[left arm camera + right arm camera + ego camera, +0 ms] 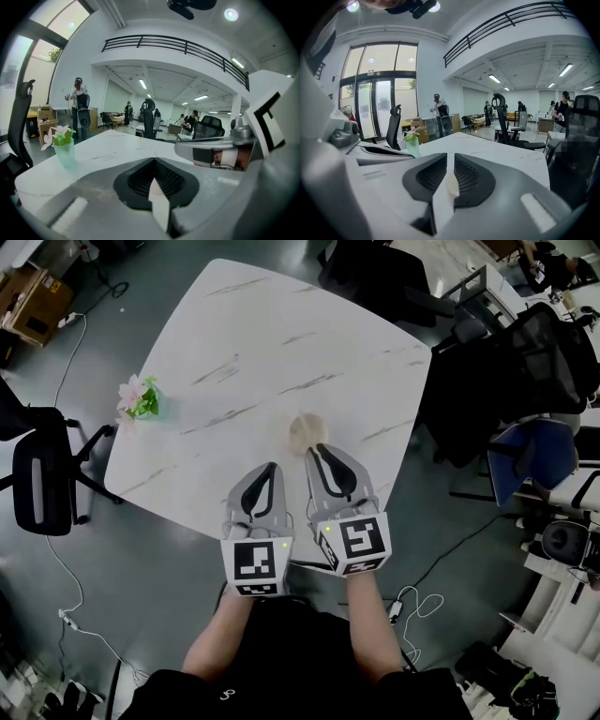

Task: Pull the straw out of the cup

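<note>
A beige cup [304, 432] stands on the white marble table [281, 334], seen from above; I can make out no straw in it. My right gripper [319, 450] is just behind the cup on the near side. Its jaws stand a narrow slit apart [450, 157] with nothing pressed between them, and a pale beige shape [452, 186] shows low in the slit. My left gripper [271, 468] hovers beside the right one, over the table's near edge. Its jaw tips meet [154, 160] and hold nothing.
A small green cup of pink flowers [141, 399] stands near the table's left edge and also shows in both gripper views [63, 146] [411, 143]. A black office chair [42, 479] is left of the table; more chairs [534, 362] crowd the right. People stand far back in the room.
</note>
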Demonstrator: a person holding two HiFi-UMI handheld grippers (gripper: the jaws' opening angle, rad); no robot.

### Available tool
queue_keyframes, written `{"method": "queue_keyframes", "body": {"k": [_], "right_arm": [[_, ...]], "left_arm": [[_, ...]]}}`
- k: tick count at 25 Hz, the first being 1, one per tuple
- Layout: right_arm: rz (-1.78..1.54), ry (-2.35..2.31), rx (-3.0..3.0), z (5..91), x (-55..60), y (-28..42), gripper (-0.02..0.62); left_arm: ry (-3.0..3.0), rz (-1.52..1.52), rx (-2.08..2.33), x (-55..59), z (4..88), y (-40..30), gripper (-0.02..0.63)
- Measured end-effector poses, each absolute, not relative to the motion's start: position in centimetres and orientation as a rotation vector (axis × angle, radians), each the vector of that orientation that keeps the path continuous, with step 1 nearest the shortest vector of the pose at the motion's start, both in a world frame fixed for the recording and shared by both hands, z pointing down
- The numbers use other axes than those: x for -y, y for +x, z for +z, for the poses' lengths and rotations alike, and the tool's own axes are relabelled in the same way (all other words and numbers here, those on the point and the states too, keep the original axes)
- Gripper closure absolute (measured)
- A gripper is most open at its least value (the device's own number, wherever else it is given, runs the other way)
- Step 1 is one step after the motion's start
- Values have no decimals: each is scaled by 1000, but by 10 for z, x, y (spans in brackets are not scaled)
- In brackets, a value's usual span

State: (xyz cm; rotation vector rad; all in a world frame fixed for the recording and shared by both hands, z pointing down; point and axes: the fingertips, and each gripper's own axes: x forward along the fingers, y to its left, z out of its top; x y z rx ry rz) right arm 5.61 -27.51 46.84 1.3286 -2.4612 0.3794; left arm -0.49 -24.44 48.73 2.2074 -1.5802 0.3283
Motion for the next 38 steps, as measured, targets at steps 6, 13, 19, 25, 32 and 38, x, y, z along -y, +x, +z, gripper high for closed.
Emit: {"method": "queue_keyframes", "body": {"k": [6, 13, 19, 25, 32, 38], "right_arm": [[401, 1314, 2405, 487, 291, 53, 511], [394, 1271, 2339, 504, 306, 46, 504], [380, 1258, 2281, 517, 317, 45, 504], [358, 1234, 2249, 523, 326, 40, 505], [334, 1201, 2195, 535, 332, 38, 505], [339, 1187, 2154, 542, 336, 38, 520]], "left_arm": [[2182, 343, 1573, 258, 499, -14, 604], [2181, 351, 1544, 272, 506, -16, 604], [2194, 354, 1512, 280, 511, -14, 604], [2185, 357, 1504, 286, 516, -17, 604], [2181, 359, 1506, 291, 518, -19, 604], [2166, 358, 1521, 293, 519, -22, 604]]}}
